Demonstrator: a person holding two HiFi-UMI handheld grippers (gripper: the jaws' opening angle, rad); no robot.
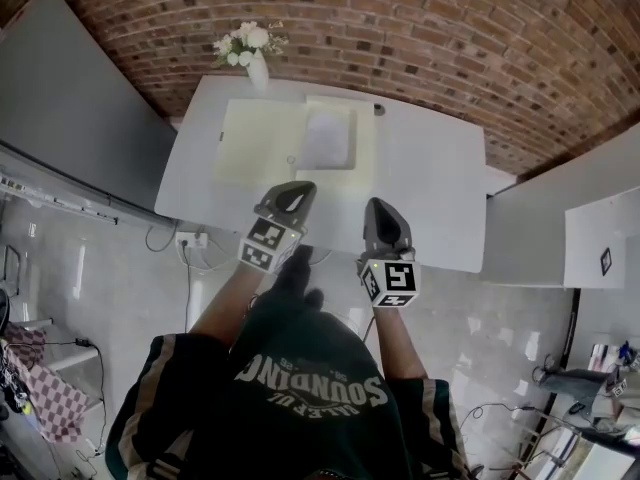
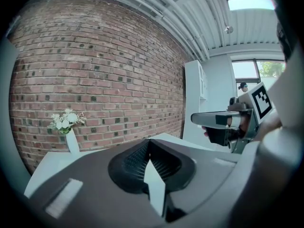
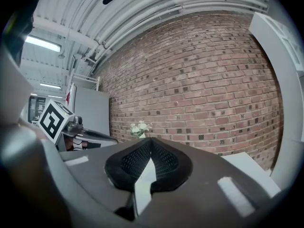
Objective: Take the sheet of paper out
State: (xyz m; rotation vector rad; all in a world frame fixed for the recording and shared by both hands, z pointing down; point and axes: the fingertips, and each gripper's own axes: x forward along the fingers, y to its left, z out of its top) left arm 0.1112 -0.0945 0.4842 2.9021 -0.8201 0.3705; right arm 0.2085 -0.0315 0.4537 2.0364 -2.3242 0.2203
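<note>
Paper [image 1: 328, 140] lies beyond left gripper [image 1: 298, 190] and right gripper [image 1: 380, 206].

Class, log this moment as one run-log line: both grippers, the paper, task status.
left gripper shut, empty | right gripper shut, empty | sheet of paper on pale yellow folder, untouched | task: not yet done

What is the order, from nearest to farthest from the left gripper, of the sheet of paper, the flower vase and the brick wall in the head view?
1. The sheet of paper: on the table, just ahead of the left gripper, slightly to its right.
2. The flower vase: at the table's far edge.
3. The brick wall: behind the table, farthest.
</note>
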